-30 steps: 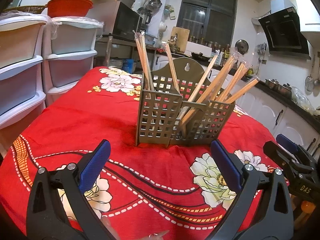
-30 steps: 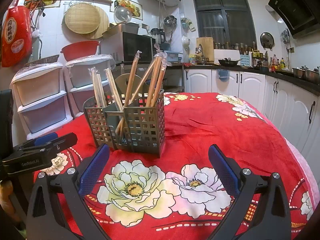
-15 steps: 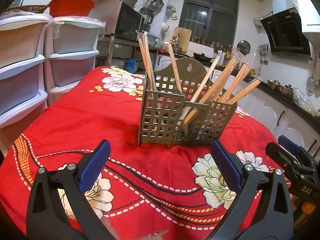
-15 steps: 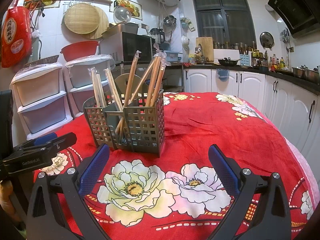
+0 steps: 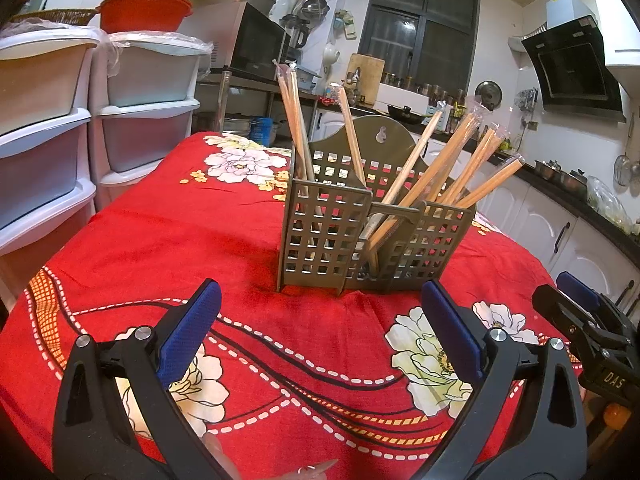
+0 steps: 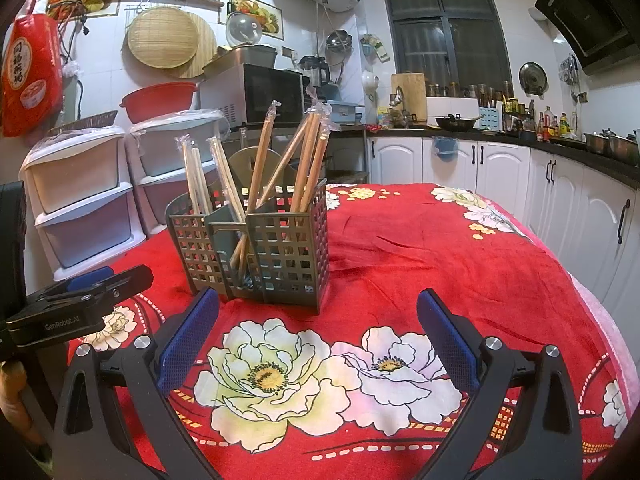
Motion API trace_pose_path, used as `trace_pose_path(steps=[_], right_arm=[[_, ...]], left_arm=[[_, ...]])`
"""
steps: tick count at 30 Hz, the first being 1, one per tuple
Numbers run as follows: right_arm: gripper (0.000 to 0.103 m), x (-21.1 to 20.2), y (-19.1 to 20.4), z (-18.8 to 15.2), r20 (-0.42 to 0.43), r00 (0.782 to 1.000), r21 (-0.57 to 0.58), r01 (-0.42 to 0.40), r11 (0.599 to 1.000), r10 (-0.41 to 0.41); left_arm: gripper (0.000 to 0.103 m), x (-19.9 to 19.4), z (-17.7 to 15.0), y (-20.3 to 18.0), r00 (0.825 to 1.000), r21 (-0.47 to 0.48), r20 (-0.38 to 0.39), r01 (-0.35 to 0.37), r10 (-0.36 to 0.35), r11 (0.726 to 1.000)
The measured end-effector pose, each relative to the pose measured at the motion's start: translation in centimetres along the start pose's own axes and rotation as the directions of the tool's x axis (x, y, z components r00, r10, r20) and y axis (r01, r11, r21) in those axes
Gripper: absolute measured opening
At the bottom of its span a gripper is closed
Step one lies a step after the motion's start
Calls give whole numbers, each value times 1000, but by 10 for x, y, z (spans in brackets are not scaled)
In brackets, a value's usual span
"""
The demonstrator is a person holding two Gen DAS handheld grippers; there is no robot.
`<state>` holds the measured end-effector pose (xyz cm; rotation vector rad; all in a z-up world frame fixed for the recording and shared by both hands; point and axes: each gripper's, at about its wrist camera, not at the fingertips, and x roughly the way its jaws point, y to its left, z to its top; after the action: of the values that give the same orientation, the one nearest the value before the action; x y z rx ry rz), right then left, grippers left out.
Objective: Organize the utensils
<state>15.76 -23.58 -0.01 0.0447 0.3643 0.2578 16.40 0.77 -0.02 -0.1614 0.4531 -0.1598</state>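
Table: we saw a tabletop covered by a red cloth (image 5: 168,240) printed with large pale flowers and white dashed lines; it filled the lower half of both views
Surroundings: a kitchen stood behind the table, with white stacked plastic drawers (image 6: 84,208) on one side, a dark microwave (image 6: 264,94) beyond them, white cabinets (image 6: 500,176) under a dark counter, and a dark window (image 6: 448,20)
Utensil holder: a grey plastic caddy (image 5: 360,236) with grid-pattern walls and several compartments stood upright on the cloth, near the middle of the table, ahead of both tongs and touched by neither
Chopsticks: wrapped wooden chopsticks (image 5: 432,168) stood inside the caddy, ends up; in the left wrist view a few (image 5: 294,120) stood nearly upright in the nearest-left compartment, and the rest leaned out to the right in a fan from the other compartments
Left tongs: the left gripper (image 5: 320,320) hung low over the cloth in front of the caddy, its two blue-padded fingers (image 5: 192,332) spread wide apart, with only cloth between them; it also showed at the left edge of the right wrist view (image 6: 90,294)
Right tongs: the right gripper (image 6: 318,324) hung over the flower print, its blue pads (image 6: 448,340) likewise spread wide and holding nothing, the caddy just ahead and to the left of its gap
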Motion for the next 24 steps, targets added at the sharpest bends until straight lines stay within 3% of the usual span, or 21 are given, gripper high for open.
trace_pose_path(steps=[24], right_arm=[[96,1,-1,-1,-4,1000,0,-1,1000,1]], left_arm=[[91,0,0,0,1000,0,-1,-1,1,1000]])
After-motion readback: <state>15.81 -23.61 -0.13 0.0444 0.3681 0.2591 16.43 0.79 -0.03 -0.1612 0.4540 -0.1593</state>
